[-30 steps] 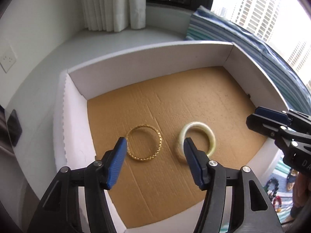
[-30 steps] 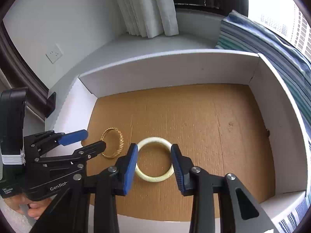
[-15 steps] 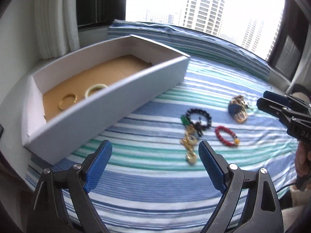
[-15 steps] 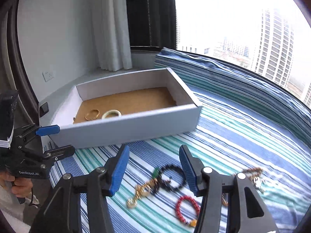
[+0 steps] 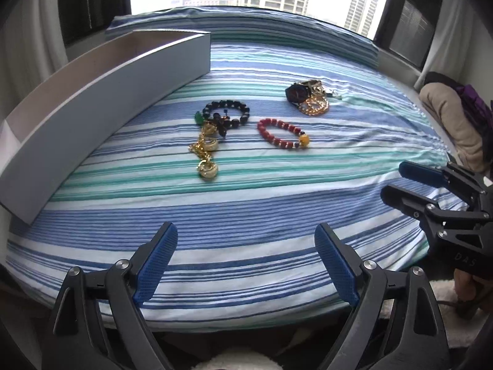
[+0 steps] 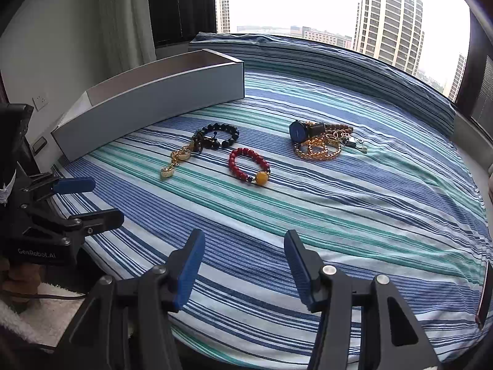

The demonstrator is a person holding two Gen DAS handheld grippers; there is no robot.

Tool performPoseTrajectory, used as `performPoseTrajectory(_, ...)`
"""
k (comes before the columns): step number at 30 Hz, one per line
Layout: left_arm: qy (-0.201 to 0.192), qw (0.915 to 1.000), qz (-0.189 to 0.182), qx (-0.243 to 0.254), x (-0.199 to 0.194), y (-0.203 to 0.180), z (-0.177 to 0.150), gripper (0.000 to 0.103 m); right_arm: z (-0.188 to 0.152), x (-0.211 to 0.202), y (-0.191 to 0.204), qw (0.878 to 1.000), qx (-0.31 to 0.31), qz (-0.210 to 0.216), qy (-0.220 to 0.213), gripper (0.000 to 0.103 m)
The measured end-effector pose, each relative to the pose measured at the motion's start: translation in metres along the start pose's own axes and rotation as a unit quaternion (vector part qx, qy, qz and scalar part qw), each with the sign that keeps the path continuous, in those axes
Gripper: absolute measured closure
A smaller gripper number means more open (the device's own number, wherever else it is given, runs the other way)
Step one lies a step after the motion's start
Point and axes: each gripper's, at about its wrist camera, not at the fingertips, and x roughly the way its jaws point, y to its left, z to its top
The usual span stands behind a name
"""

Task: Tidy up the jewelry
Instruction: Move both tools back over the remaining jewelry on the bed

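Jewelry lies on the striped bedspread point(image 5: 246, 209): a red bead bracelet point(image 5: 282, 134) point(image 6: 248, 166), a black bead bracelet point(image 5: 228, 114) point(image 6: 220, 135) tangled with a gold chain point(image 5: 206, 154) point(image 6: 177, 160), and a dark watch point(image 5: 297, 94) point(image 6: 303, 131) on gold chains point(image 6: 319, 151). The white box point(image 5: 101, 92) point(image 6: 154, 98) stands at the left; its inside is hidden. My left gripper point(image 5: 246, 259) is open and empty, low over the bed's near edge. My right gripper point(image 6: 243, 265) is open and empty, also near the front edge, to the right of the left one.
A folded striped cover point(image 6: 339, 61) runs along the window at the back. A beige and purple bundle point(image 5: 456, 123) lies at the far right. A wall socket point(image 6: 41, 101) is on the left wall. White fleece point(image 6: 46, 317) lies below the bed edge.
Both grippers have pulled back out of the box and swung right over the bed. The gold bangle and pale bangle stayed in the box, now out of sight. Both jaws opened wider.
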Motion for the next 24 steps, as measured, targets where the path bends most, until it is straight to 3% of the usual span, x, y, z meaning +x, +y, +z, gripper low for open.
performPoseTrajectory(6,-0.002,0.9999,0.009,-0.010,-0.003,0.009,-0.003,0.012,-0.001,-0.005,0.006,1.000,-0.002,0.013,-0.008,0.049)
performPoseTrajectory(24,0.024,0.9991,0.005,-0.035,0.025,0.026,0.008,0.012,0.003,0.023,0.004,0.999,0.016,0.028,0.030,0.049)
